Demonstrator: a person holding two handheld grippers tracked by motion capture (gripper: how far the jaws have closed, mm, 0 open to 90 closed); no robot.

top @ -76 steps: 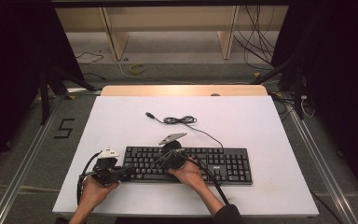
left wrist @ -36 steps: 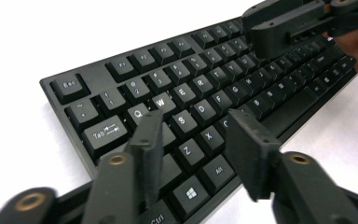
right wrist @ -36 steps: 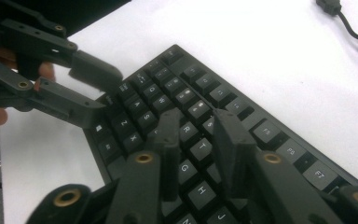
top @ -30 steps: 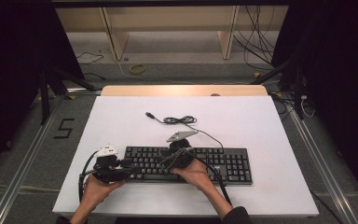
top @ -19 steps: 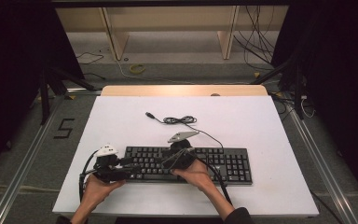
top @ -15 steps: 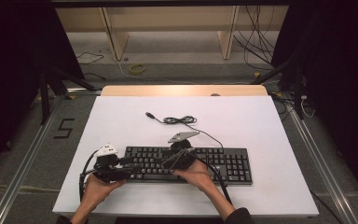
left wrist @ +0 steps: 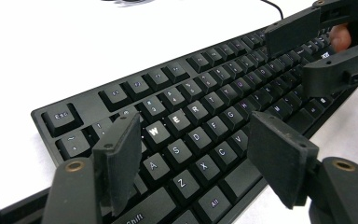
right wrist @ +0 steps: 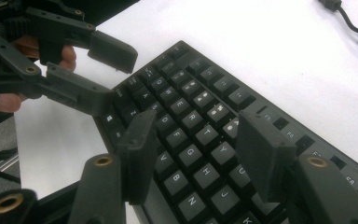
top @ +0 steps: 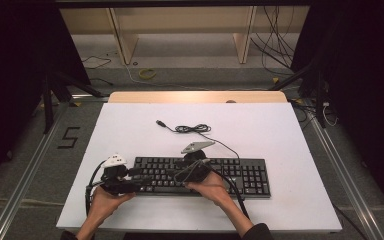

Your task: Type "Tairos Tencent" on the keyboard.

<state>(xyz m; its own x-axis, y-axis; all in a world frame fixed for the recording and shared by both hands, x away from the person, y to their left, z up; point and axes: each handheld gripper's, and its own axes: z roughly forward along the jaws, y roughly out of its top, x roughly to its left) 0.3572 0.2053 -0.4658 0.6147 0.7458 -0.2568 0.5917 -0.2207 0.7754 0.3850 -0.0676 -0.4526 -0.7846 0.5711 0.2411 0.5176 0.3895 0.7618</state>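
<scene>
My keyboard (top: 200, 176) is black, its keys (left wrist: 186, 122) black with white letters. Its cable (top: 192, 128) is black too. The table (top: 260, 130) is plain white with a pale wood far edge. My grippers' jaws are matte black, with brass-coloured rivets (right wrist: 103, 161); the right one's plate (top: 197, 146) is grey.

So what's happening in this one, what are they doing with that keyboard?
A person holds a hand-held gripper in each hand over a black keyboard lying on the white table. The left hand-held gripper hovers open above the keyboard's left end, around the W, A, S, D keys. The right hand-held gripper hovers open over the middle letter keys. Neither has closed on anything. The keyboard's cable lies loosely coiled on the table behind it, unplugged.
</scene>
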